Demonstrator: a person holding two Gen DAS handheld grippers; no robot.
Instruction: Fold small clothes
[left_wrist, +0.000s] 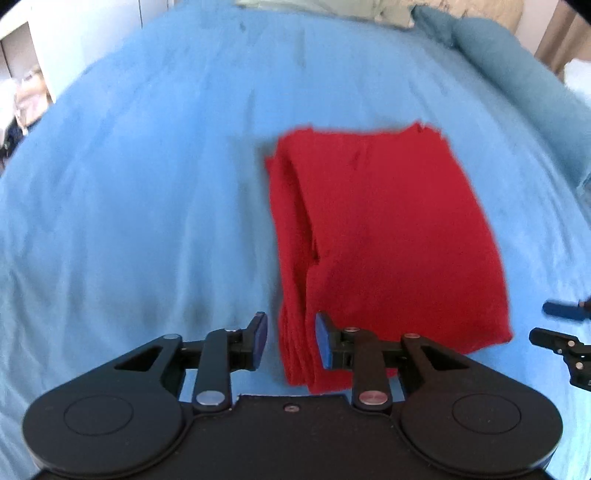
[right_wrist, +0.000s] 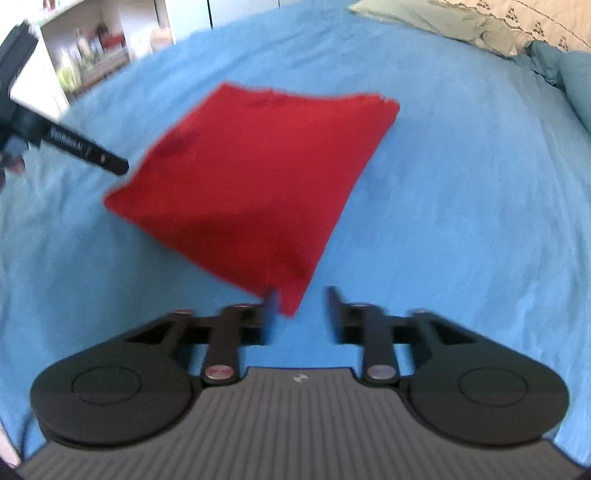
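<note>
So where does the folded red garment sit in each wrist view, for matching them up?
Left wrist: the red garment lies right of centre, its near edge between the open left gripper fingers.
Right wrist: centre-left, near corner just ahead of the open right gripper.
Shared landmark: the blue bedsheet under it.

Blue bedsheet, pale pillows, white shelf beyond.

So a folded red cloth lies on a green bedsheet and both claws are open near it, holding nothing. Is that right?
Not quite: the bedsheet is blue, not green, as both wrist views show. The rest holds: the folded red cloth lies on it, and the left claw and right claw are open and hold nothing.
</note>
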